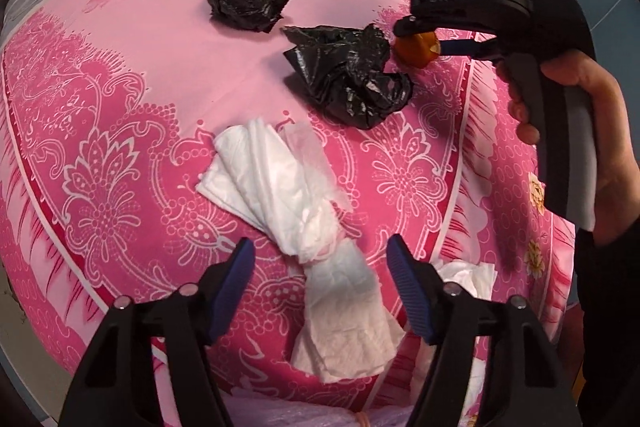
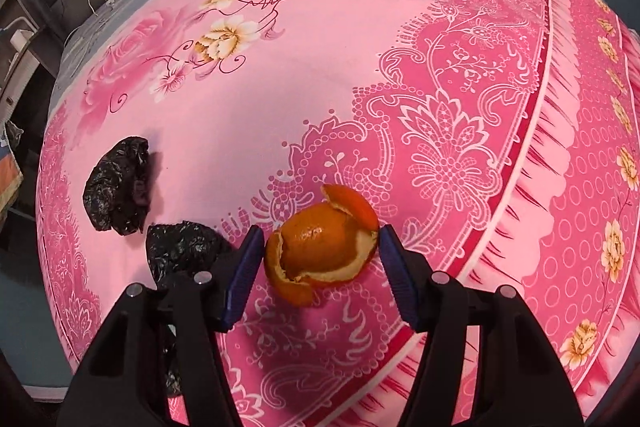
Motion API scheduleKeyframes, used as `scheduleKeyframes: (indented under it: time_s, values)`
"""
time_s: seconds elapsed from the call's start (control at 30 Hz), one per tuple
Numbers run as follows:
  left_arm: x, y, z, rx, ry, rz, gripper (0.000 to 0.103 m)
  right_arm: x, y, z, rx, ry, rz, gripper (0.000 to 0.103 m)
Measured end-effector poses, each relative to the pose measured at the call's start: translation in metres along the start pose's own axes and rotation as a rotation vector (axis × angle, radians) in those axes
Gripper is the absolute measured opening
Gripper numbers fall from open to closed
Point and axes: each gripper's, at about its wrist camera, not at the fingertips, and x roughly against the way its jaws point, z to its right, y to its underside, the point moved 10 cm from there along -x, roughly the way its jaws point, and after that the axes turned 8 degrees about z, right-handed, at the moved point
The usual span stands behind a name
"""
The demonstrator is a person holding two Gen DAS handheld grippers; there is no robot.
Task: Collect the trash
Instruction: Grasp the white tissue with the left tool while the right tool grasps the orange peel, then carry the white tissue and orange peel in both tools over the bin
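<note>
right gripper fingers spread, straddling orange peel on bed. close evenly, pinch gently, peel crushes. left gripper fingers spread over white tissue; black bags far.

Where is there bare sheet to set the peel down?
Free: the floral stretch beyond the peel and the ornate border right of it. Crowded: left of the right gripper, where two black bags lie, and near the left gripper, over the tissues.
</note>
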Motion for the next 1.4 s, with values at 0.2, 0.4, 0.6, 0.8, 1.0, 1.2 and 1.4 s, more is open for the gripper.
scheduleKeyframes:
  time_s: [0.2,0.4,0.6,0.8,1.0,1.2,1.4]
  values:
    - [-0.002,0.000,0.008,-0.012,0.009,-0.003,0.023,-0.004,-0.002,-0.003,0.018,0.013,0.004,0.051]
    - [-0.007,0.001,0.026,-0.007,0.036,0.004,0.018,-0.003,-0.005,-0.005,0.018,0.039,0.009,0.041]
    - [0.003,-0.001,0.025,-0.010,0.054,0.030,0.018,0.007,-0.006,-0.012,0.028,0.019,0.031,0.036]
    - [0.023,-0.004,0.015,0.010,0.065,0.058,0.018,0.034,-0.008,-0.020,0.034,-0.007,0.059,0.035]
    - [0.046,-0.006,0.011,0.023,0.069,0.093,0.018,0.078,-0.001,-0.024,0.032,-0.055,0.090,0.035]
    - [0.069,-0.005,0.022,0.012,0.073,0.130,0.018,0.131,0.014,-0.023,0.023,-0.103,0.125,0.035]
    - [0.096,0.001,0.041,-0.009,0.085,0.168,0.018,0.191,0.035,-0.018,0.016,-0.134,0.168,0.035]
